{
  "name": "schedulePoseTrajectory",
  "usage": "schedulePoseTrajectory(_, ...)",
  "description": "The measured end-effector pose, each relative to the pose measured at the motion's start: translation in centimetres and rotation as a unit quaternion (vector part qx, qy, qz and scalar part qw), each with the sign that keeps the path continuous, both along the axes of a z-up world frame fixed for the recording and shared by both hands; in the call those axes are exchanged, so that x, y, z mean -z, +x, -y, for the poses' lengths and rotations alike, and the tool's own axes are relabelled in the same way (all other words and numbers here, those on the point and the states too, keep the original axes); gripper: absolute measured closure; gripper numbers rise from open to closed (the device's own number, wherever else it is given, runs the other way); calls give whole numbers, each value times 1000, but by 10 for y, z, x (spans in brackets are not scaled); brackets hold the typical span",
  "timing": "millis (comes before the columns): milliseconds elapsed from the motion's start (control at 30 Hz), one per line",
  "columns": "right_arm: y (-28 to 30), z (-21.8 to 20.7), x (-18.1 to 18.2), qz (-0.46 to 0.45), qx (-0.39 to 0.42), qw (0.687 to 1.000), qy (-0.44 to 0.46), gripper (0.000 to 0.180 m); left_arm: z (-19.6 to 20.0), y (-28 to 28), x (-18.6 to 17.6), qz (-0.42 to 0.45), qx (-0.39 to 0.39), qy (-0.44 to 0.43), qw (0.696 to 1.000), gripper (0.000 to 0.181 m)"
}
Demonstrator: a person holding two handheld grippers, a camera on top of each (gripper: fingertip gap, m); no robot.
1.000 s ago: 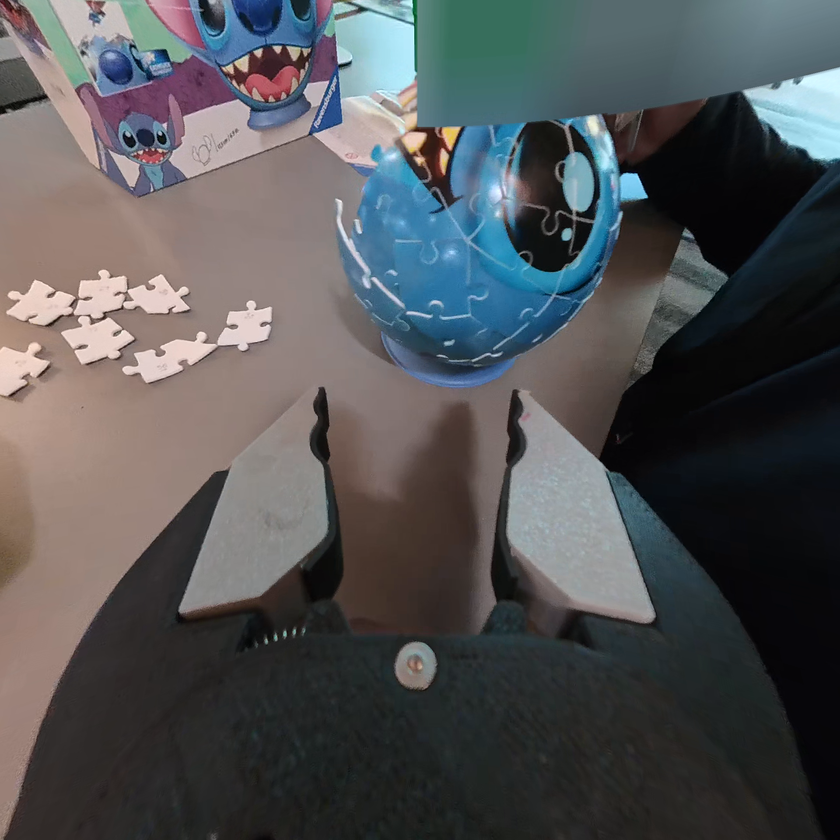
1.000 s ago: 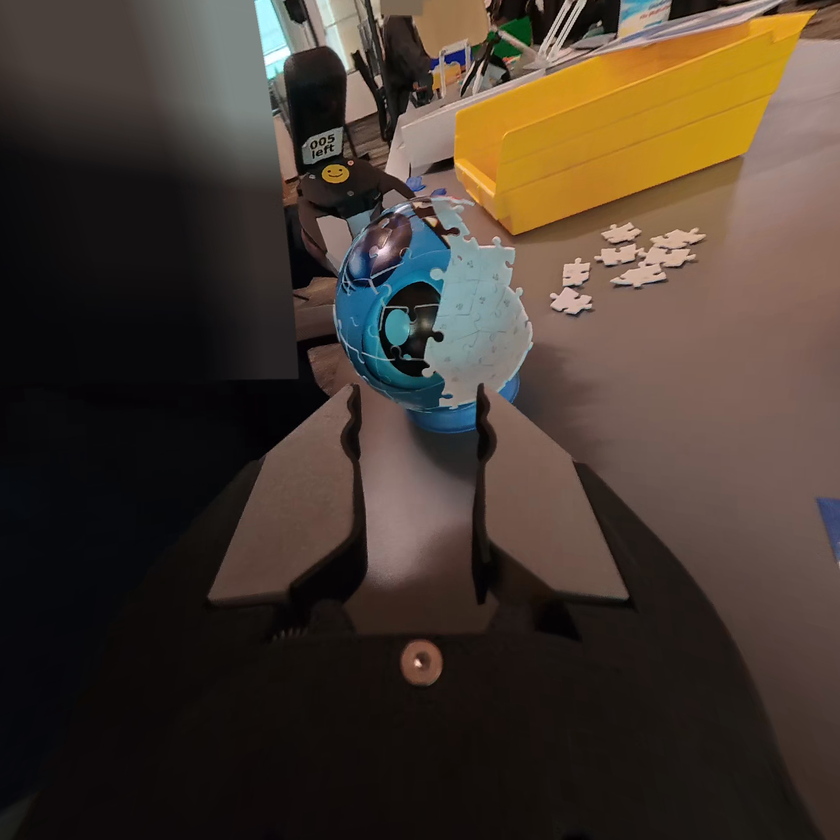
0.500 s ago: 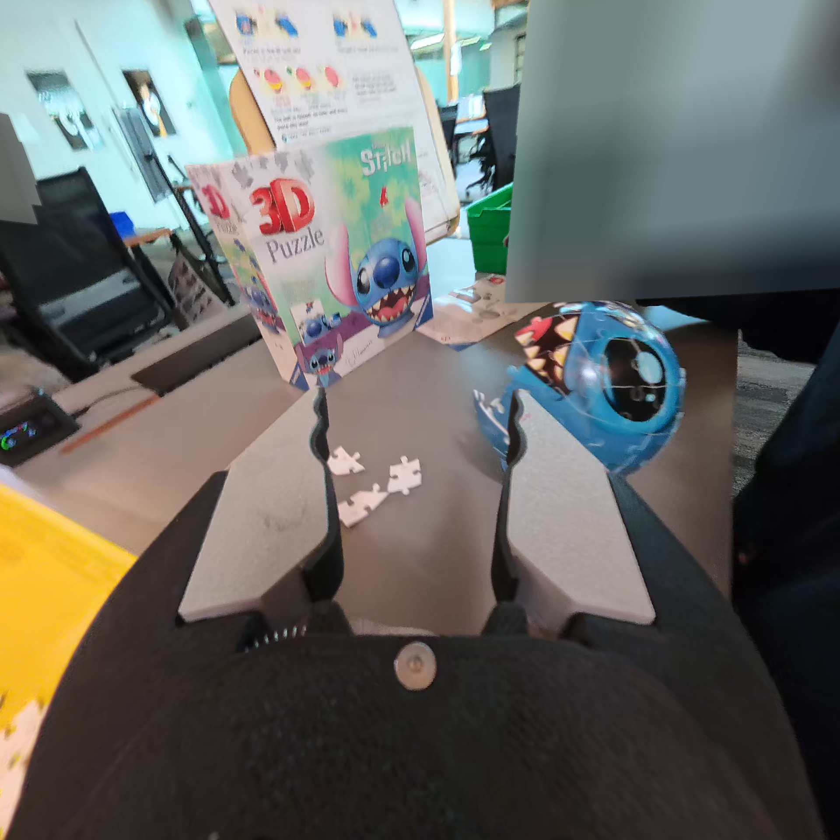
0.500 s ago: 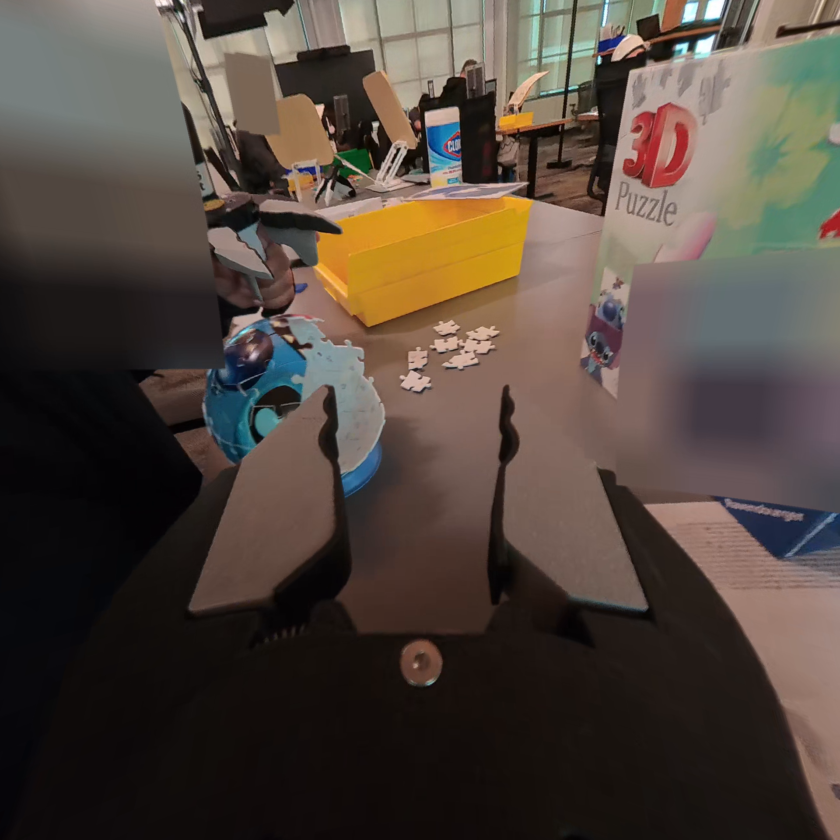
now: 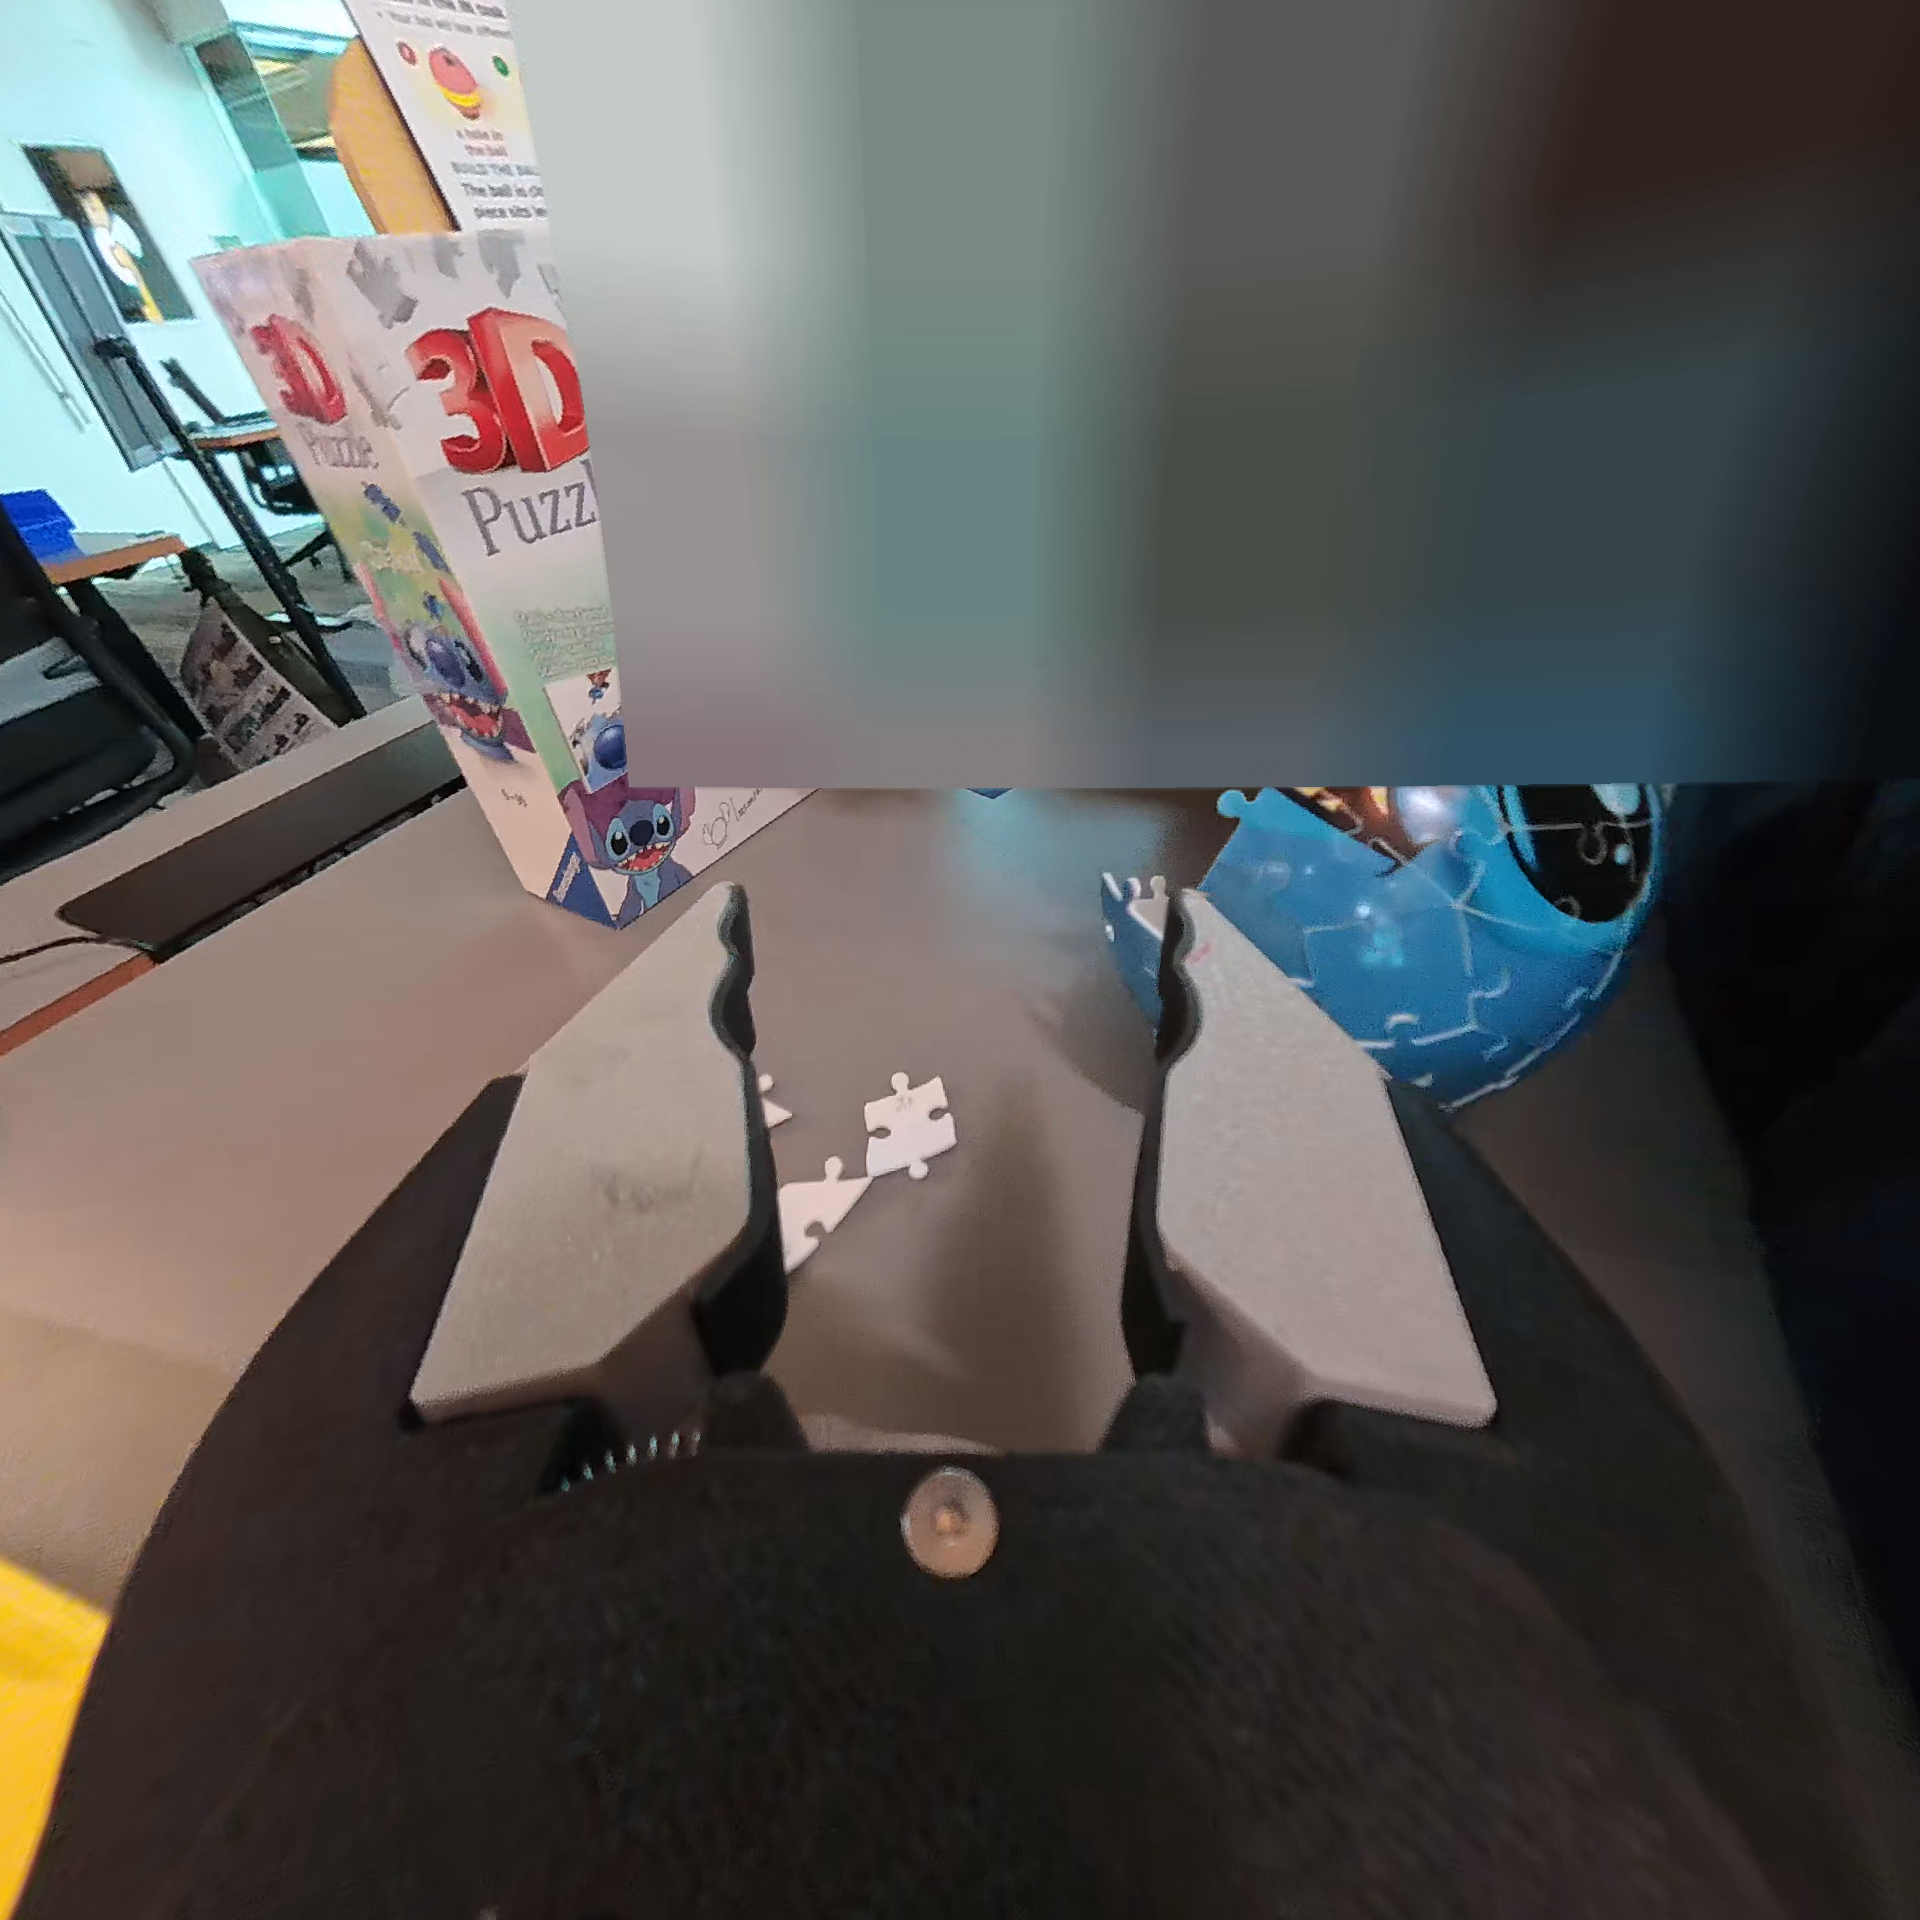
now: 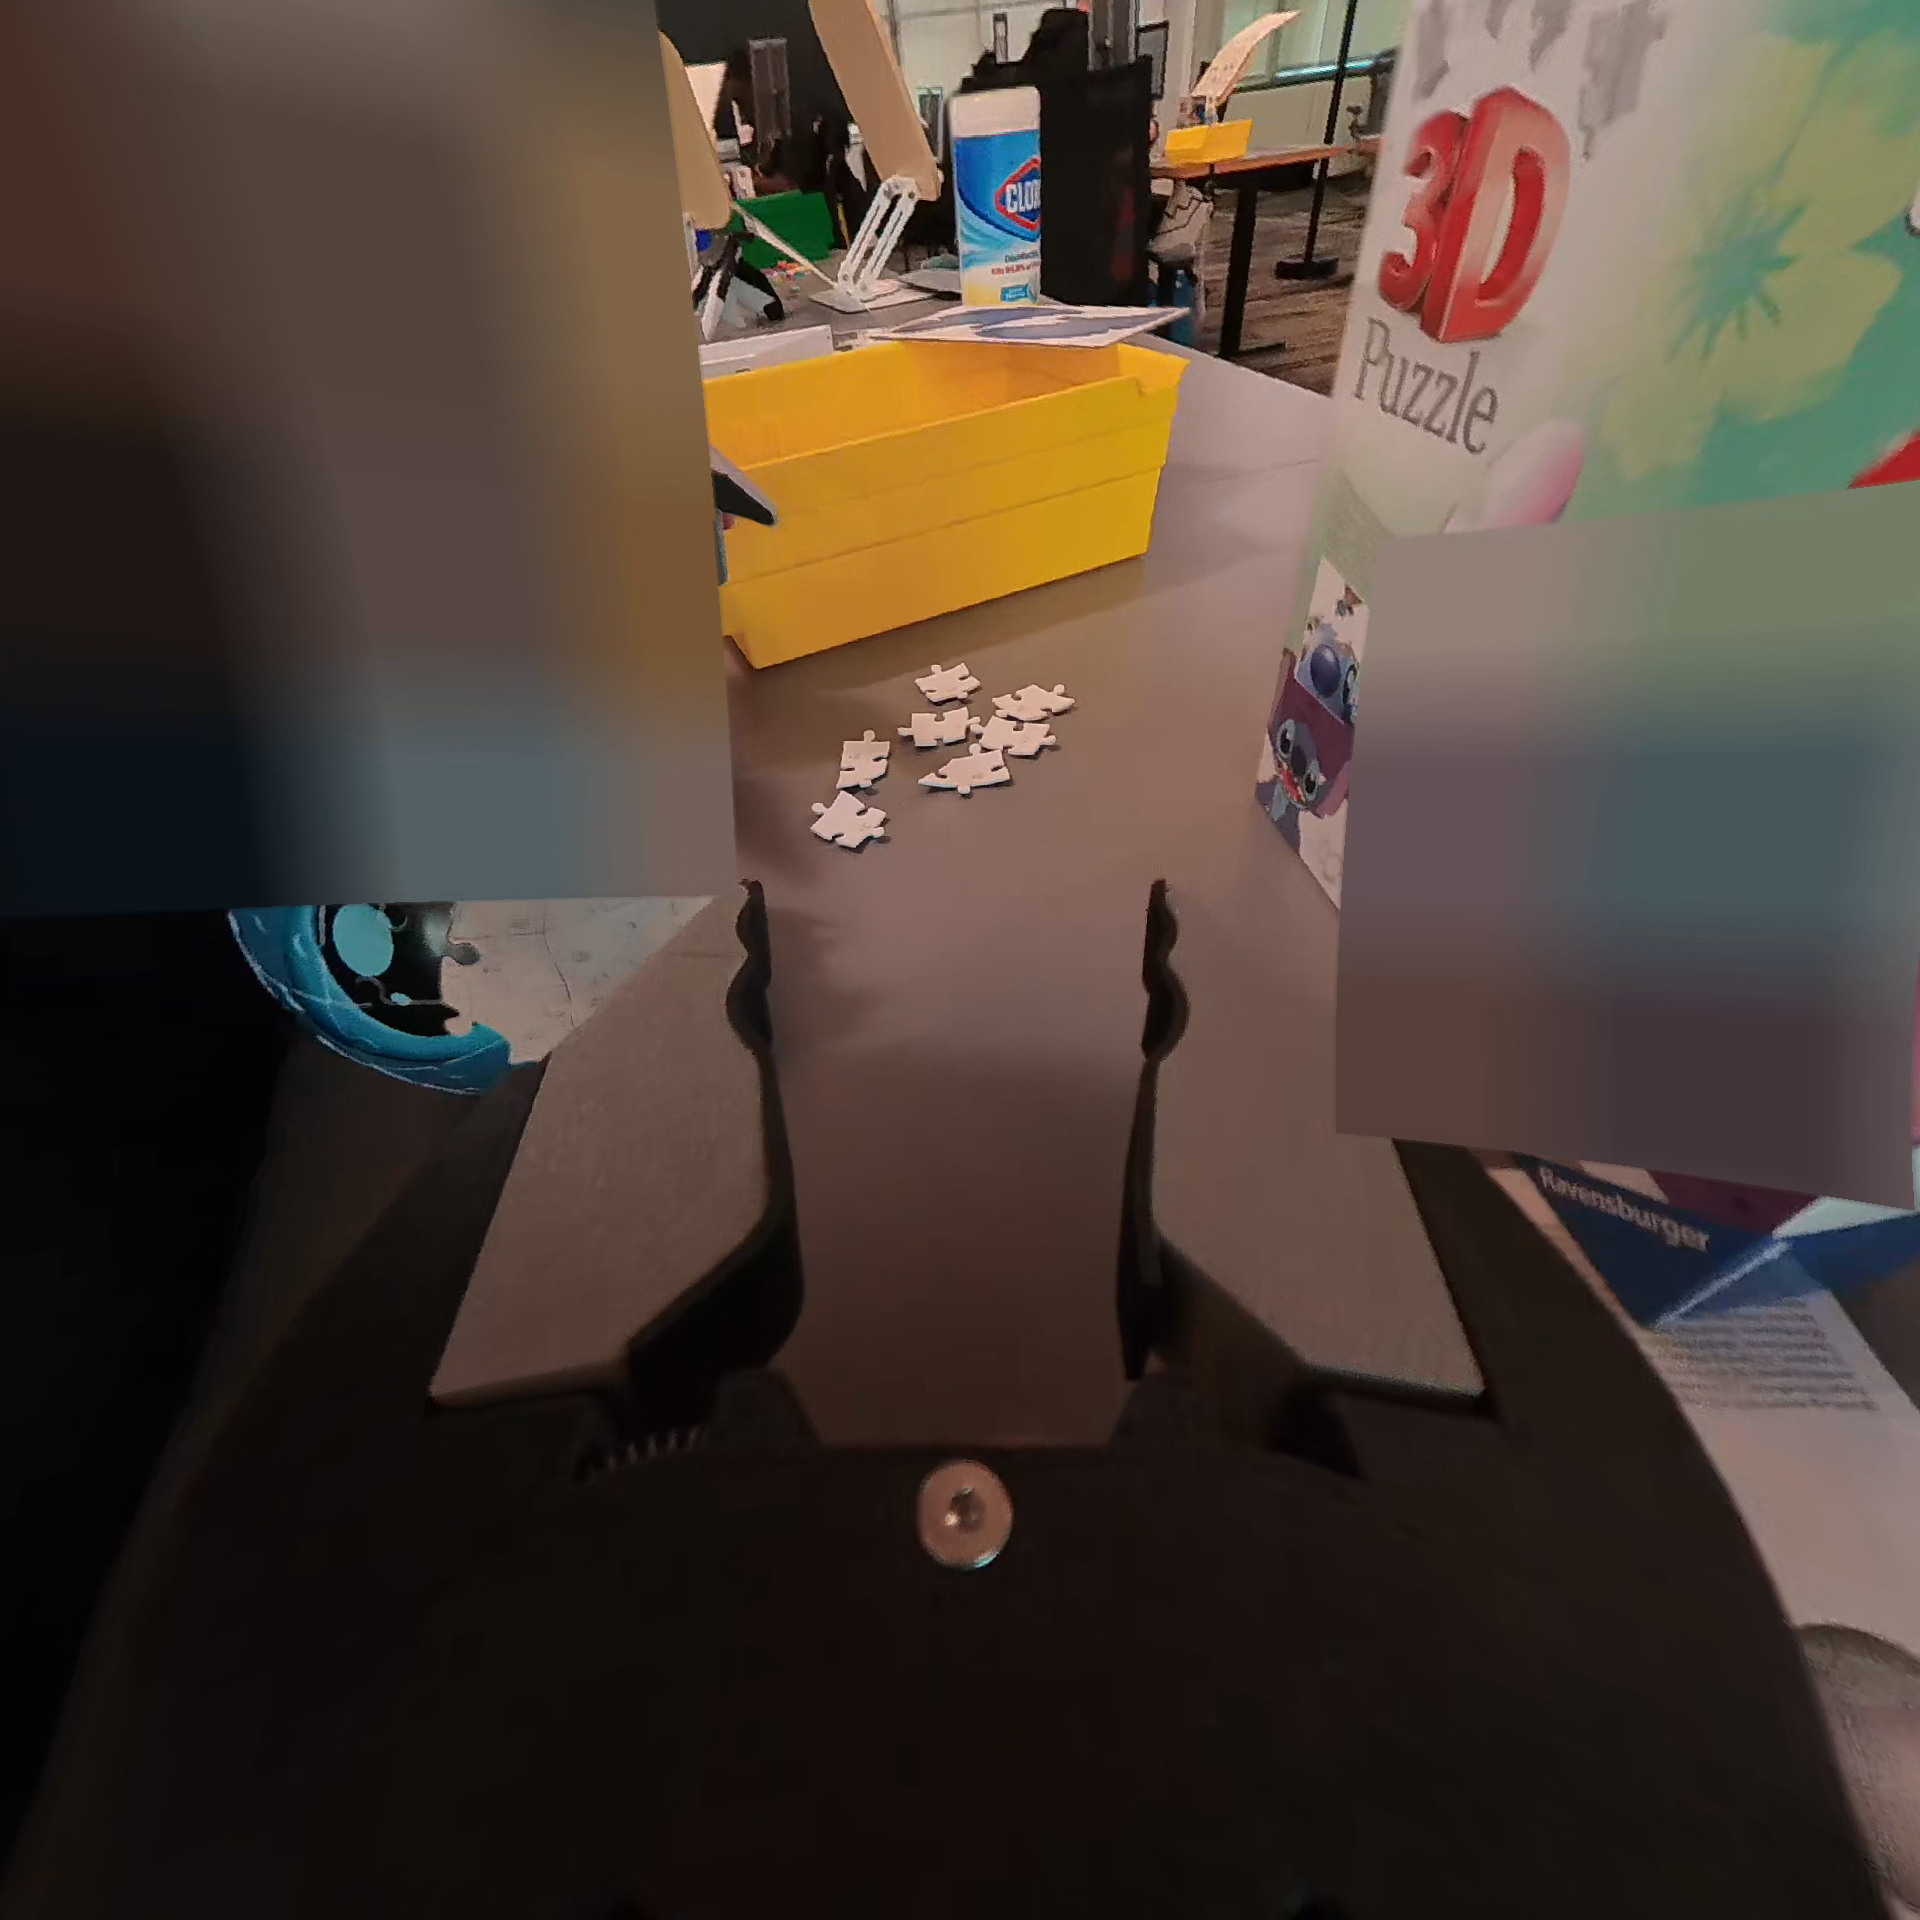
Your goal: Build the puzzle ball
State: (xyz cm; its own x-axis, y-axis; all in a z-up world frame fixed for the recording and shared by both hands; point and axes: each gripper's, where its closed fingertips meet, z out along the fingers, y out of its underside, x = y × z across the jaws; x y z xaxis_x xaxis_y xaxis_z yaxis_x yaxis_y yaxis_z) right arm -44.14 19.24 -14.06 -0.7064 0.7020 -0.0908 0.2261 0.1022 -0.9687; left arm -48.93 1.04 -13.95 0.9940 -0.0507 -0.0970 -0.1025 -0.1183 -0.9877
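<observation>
Showing only rightward: yellow bin (image 6: 935,499) behind loose pieces (image 6: 940,743).

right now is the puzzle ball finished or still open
Still open. The puzzle ball has a jagged unfinished edge at its left, and loose white pieces lie on the table beside the yellow bin.

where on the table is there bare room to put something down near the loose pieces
Bare grey table lies between the loose pieces and the right gripper, bordered by the puzzle ball on one side and the puzzle box on the other. Another bare strip runs between pieces and box. It is crowded between the pieces and the yellow bin.
</observation>
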Motion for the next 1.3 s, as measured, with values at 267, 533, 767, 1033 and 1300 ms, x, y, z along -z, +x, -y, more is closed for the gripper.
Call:
schedulePoseTrajectory(267,6,-7,-2,6,10,1000,-26,111,-6,4,10,13,12,0,1000,105)
schedulePoseTrajectory(533,0,-5,6,23,27,999,-28,113,-8,1,21,26,7,-9,1000,108)
schedulePoseTrajectory(767,-4,-3,19,50,29,998,-26,116,-9,-4,19,31,-5,-4,1000,106)
schedulePoseTrajectory(1033,-5,-3,20,40,38,998,-9,117,-10,-14,19,55,-25,-2,998,108)
schedulePoseTrajectory(1300,-5,3,25,59,25,997,-30,118,-32,-31,41,33,-75,-189,979,113)
